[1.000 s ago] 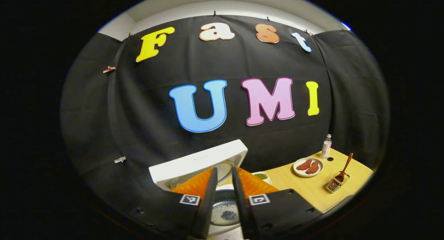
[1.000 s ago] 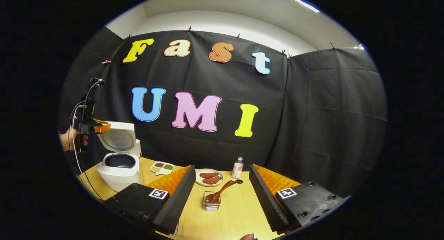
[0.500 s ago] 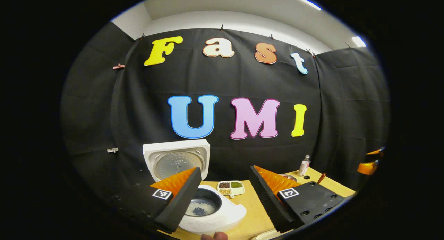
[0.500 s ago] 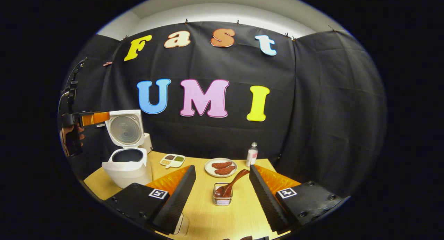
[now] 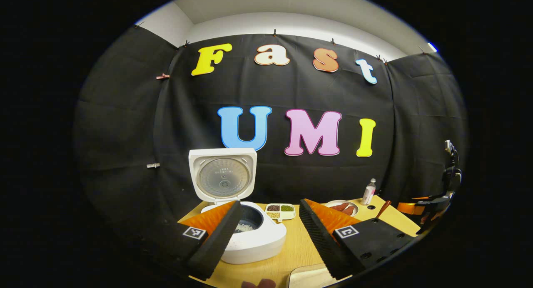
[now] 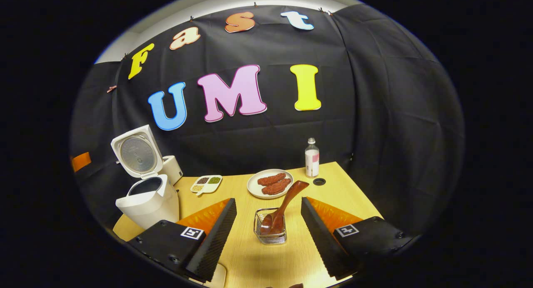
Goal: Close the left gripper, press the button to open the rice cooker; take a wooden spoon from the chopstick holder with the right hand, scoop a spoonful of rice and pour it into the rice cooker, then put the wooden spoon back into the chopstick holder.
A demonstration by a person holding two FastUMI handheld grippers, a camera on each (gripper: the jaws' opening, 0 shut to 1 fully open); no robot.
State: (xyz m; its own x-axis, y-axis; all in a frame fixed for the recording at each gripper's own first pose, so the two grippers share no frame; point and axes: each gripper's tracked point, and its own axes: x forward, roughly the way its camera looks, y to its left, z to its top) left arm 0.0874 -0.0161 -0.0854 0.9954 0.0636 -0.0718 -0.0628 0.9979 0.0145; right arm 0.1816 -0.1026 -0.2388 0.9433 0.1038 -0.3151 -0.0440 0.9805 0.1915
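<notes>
My left gripper [image 5: 268, 234] hangs with its jaws spread wide and empty above the near left part of the light wooden table [image 5: 300, 246], and its ribbed black fingers [image 5: 216, 238] frame the white rice cooker [image 5: 254, 238], which stands just beyond them. The cooker's square white lid [image 5: 222, 175] is raised upright at the back, showing its round metal inner plate, and a little pale rice lies in the dark inner pot [image 5: 247, 223]. A small white four-compartment dish of grains [image 5: 280, 211] sits just right of the cooker. My right gripper [image 6: 268, 238], its jaws likewise wide apart and holding nothing, is above the table's near edge, facing the small wire-mesh chopstick holder [image 6: 270, 229] that stands between its fingers, a little beyond their tips. The brown wooden spoon [image 6: 285, 204] rests bowl-down in that holder, its handle leaning up toward the far right. Beyond the holder lie a round white plate with two reddish-brown pieces [image 6: 270, 184] and, farther right, a small clear bottle with a pink label [image 6: 312, 158].
</notes>
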